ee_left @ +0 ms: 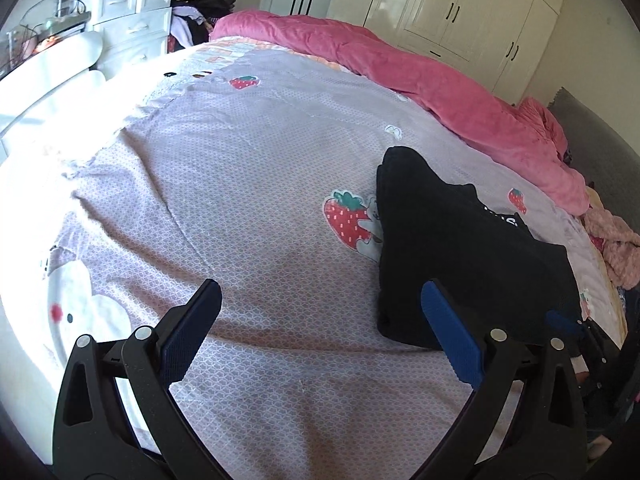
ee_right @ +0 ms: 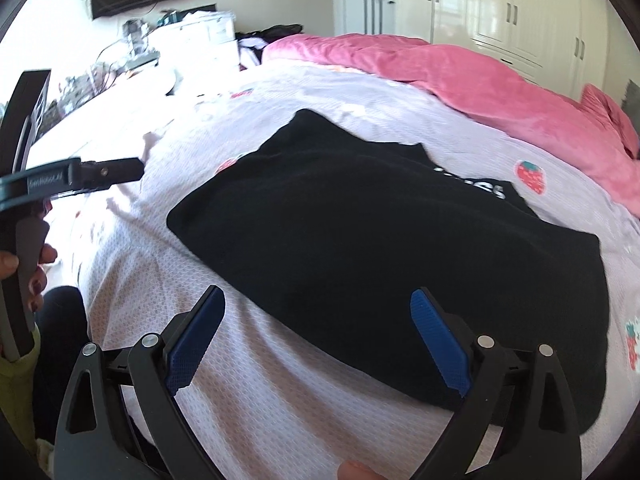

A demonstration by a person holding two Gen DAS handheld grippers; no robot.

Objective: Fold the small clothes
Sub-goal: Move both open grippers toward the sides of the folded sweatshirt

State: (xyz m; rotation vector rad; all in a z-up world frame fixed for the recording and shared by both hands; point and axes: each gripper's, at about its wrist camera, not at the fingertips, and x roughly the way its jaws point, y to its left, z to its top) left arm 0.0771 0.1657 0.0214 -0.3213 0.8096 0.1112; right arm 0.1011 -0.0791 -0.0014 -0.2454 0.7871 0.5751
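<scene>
A: Garment (ee_right: 384, 240), one item: black, folded into a flat, roughly rectangular packet, white lettering showing at its far right corner. Location?

B: On the lilac bedsheet (ee_left: 248, 168), strawberry print, toward the right side of the bed. In the left wrist view it covers part of a large strawberry motif (ee_left: 347, 218). It lies flat on the sheet, with neither gripper touching it.

A: Left gripper (ee_left: 320, 320), condition?

B: Fingers spread wide, blue pads (ee_left: 450, 336) facing each other, nothing between them. It hangs over bare sheet, the garment's near left corner just behind its right finger.

A: Right gripper (ee_right: 318, 334)?

B: Likewise spread apart, nothing pinched. It is over the near edge of the garment; the right pad (ee_right: 438, 340) overlaps the black cloth in the picture, the left pad is over the sheet. Contact cannot be told.

A: Other entries?

B: Pink quilt (ee_left: 440, 92), bunched along the far side of the bed. White wardrobe (ee_left: 460, 8) behind it. White drawer unit (ee_left: 132, 12) at far left, with clutter on top. In the right wrist view, the left gripper's body appears at the left edge, held in a hand (ee_right: 36, 272) with dark nail polish.
</scene>
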